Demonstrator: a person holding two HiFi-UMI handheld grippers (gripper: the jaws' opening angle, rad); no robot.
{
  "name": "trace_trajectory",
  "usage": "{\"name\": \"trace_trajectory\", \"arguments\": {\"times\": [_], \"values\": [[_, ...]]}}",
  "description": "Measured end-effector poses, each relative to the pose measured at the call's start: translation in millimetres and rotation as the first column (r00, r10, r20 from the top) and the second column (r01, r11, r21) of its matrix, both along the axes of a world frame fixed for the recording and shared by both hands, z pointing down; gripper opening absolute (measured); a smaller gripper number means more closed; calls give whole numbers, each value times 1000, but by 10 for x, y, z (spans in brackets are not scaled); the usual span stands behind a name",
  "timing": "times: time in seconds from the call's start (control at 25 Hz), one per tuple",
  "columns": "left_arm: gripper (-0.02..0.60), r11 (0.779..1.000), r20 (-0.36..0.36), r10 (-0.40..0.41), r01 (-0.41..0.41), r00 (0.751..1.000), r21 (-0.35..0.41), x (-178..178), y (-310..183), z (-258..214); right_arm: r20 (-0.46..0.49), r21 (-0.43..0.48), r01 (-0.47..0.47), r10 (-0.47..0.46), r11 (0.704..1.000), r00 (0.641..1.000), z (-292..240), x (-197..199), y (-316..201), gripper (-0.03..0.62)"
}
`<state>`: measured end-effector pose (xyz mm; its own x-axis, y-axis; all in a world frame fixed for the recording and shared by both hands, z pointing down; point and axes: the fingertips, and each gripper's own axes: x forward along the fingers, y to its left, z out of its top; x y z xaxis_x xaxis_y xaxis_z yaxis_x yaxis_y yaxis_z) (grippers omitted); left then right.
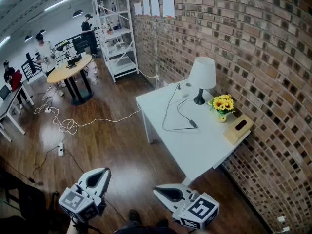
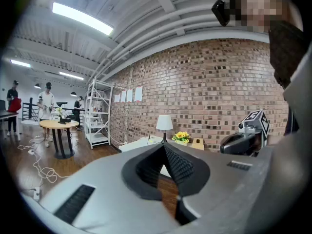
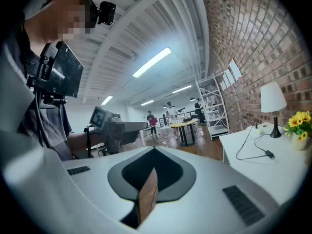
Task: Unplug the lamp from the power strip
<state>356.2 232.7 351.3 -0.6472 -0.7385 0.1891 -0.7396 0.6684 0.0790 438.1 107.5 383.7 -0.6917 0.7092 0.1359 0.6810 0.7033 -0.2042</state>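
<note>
A lamp (image 1: 202,77) with a white shade and black foot stands at the back of a white table (image 1: 195,150), against the brick wall. Its black cord (image 1: 168,112) loops across the tabletop to a white power strip (image 1: 184,88) beside the lamp. Both grippers hang low in front of the table, well short of it. My left gripper (image 1: 104,172) is shut with nothing in it, and so is my right gripper (image 1: 157,189). From the left gripper (image 2: 163,145) the lamp (image 2: 164,123) shows far ahead. From the right gripper (image 3: 154,149) the lamp (image 3: 272,99) is off to the right.
A pot of sunflowers (image 1: 222,104) and a wooden box (image 1: 238,128) sit on the table right of the lamp. A metal shelf rack (image 1: 116,33), a round wooden table (image 1: 69,70) and loose cables on the floor (image 1: 63,125) lie further left. People stand far back.
</note>
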Motion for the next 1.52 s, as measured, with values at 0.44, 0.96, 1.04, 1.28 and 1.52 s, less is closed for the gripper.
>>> {"name": "trace_trajectory", "arguments": {"times": [0.44,0.96,1.04,1.28,1.52], "values": [[13,996,-12,-21,22,1000,85,-497,722,-46,-33,15,27,-26,1000,999,-52,-429,676,3],[12,989,-42,12,-5,999,149,-890,1638,77,-33,64,-8,11,998,999,-155,-1038,1595,3],[12,990,-41,15,-9,999,142,-936,1774,95,-5,58,-37,38,998,999,-209,-1137,1684,3],[12,986,-60,-8,18,998,164,-1032,2130,175,7,74,-24,23,997,1000,-201,-1259,1998,3],[12,990,-51,4,4,999,142,-1098,2146,175,-11,73,-10,11,997,1000,-170,-1392,2097,3]]}}
